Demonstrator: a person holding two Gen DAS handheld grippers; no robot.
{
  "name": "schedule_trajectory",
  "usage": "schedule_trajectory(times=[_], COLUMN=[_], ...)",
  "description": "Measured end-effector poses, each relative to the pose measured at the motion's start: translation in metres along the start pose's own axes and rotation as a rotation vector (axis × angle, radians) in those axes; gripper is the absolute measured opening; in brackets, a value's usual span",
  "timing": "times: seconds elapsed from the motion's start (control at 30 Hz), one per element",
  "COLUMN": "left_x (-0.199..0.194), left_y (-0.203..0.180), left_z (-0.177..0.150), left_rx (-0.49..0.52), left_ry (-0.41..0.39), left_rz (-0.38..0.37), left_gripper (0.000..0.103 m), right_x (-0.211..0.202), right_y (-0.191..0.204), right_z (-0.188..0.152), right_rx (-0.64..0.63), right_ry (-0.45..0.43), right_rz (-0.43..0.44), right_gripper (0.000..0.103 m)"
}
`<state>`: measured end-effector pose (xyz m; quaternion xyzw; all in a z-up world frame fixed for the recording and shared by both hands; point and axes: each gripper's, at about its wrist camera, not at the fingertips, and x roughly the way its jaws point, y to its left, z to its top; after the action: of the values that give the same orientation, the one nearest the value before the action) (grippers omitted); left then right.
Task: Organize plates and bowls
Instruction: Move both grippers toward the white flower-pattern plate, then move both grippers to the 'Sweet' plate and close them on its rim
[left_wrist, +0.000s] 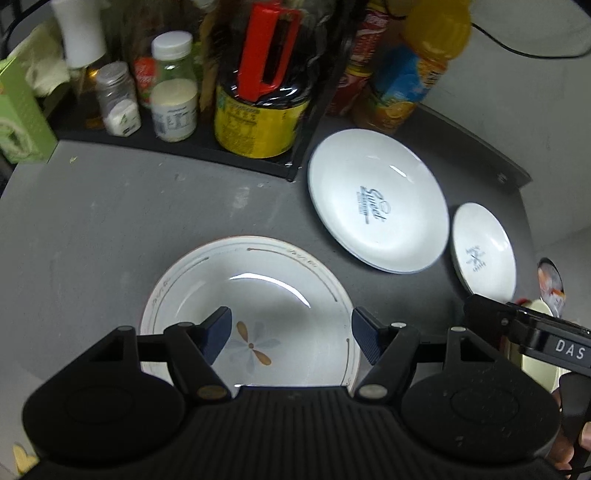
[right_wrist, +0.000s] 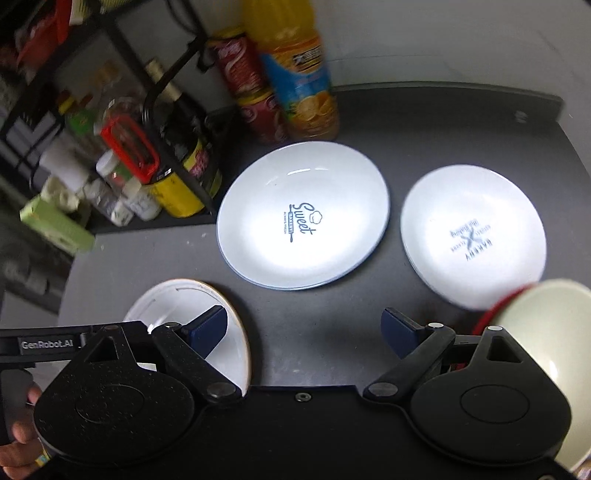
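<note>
While your left gripper is hovering with its blue-padded fingers spread wide, nothing is sitting between them — they are hanging over the flower-patterned bowl, which is resting on the grey table directly beneath. Your right gripper is likewise standing wide, its fingers gripping nothing, poised above a bare dark stretch of the table with that same flower-patterned bowl showing under its left finger.

Moving outward, you are looking at two white plates lying flat beyond the fingers. The larger plate with the "Sweet" print is sitting just past the bowl, near the corner of the black shelf rack. The smaller plate with the crossed-utensil print is lying just beside it to the right — close, though whether the rims are touching is hard to tell. At the right edge, a pale cream bowl with a red rim is sitting partly behind your right gripper's body.

Further back, the rack is holding a yellow-labelled dark jug with a red handle and several spice jars. An orange juice bottle and a red snack can are standing upright against the wall behind the larger plate.
</note>
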<state>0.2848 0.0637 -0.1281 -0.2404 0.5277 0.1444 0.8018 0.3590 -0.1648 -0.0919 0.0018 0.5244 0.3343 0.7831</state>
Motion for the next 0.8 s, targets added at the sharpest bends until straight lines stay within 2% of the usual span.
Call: schedule_trajectory(times=[0.5,0.8], left_x=[0.014,0.03], left_y=[0.007,-0.009], left_z=[-0.008,-0.006], left_rx=[-0.25,-0.392], left_ry=[-0.012,-0.049], left_rz=[0.089,0.075], left_gripper=[0.07,0.07], right_x=[0.033,0.046], right_y=[0.006,-0.016], right_z=[0.039,0.066], right_rx=[-0.26,-0.316], right_ry=[0.082,0.084], right_rz=[0.042,0.052], right_gripper=[0.091,0.091])
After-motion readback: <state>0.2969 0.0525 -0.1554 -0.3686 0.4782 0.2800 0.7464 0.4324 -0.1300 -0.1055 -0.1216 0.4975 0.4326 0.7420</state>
